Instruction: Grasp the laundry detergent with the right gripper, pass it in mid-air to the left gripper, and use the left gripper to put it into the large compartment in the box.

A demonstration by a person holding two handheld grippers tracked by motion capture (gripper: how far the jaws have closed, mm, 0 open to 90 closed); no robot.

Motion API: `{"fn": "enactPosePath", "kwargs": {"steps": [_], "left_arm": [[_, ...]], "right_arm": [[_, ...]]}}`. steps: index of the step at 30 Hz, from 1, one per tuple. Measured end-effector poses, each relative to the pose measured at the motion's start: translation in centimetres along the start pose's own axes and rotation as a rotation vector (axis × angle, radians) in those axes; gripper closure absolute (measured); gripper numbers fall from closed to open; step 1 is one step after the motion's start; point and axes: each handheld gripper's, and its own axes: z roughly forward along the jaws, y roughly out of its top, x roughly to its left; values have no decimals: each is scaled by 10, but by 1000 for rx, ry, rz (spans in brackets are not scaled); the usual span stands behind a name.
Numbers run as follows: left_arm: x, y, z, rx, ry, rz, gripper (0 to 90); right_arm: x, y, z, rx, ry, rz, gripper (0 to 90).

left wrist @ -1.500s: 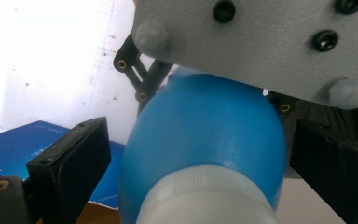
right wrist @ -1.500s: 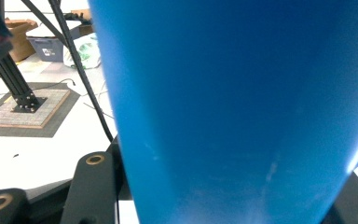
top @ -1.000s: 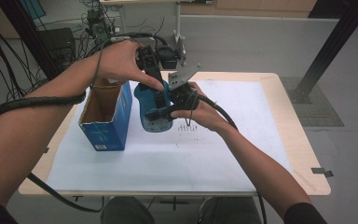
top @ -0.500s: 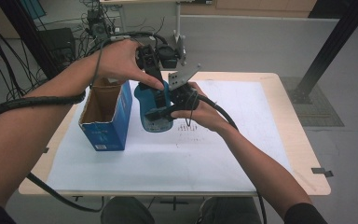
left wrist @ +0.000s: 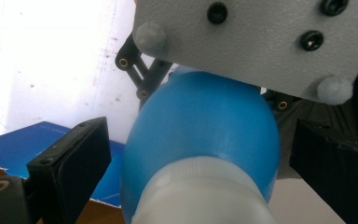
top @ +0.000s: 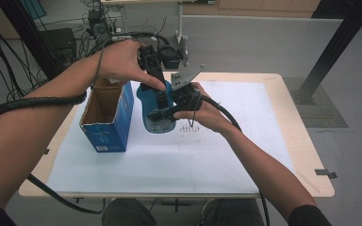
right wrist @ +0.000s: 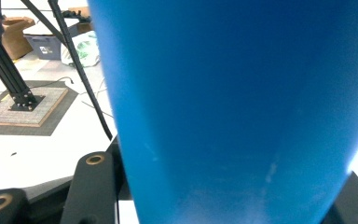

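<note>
A blue bottle (top: pixel 153 121) with a white cap stands upright on the paper, just right of the box. My right gripper (top: pixel 162 113) comes in from the right and is shut on the bottle's body (right wrist: pixel 237 93), which fills the space between its jaws. My left gripper (top: pixel 153 90) points down over the bottle's top. Its two black jaws flank the bottle's shoulder (left wrist: pixel 200 126) and white cap, with a thin gap on each side, so it is open. The right gripper's grey plate (left wrist: pixel 261 32) lies just beyond the bottle.
An open blue cardboard box (top: pixel 108 122) stands left of the bottle, close to it. White paper (top: pixel 169 160) covers most of the wooden table (top: pixel 287 94). Cables and gear lie beyond the far edge, and a black post (top: pixel 330 47) stands at the back right.
</note>
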Motion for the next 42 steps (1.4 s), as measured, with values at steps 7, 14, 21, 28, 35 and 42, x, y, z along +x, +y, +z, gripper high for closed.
{"fn": "enactPosePath", "kwargs": {"steps": [7,14,21,28,35,42], "left_arm": [[0,0,-1,4,3,3,59],[1,-1,0,11,3,4,63],[2,-2,-1,6,13,7,138],[1,-3,-2,3,13,13,259],[0,-2,-1,14,15,19,294],[1,-1,1,27,1,20,351]], "right_arm": [[0,0,0,-1,0,-2,440],[-1,0,0,-3,3,-3,439],[0,0,1,-3,6,-4,439],[0,0,0,-8,7,-14,439],[1,1,0,-10,9,-23,439],[1,0,1,-7,16,-23,439]]}}
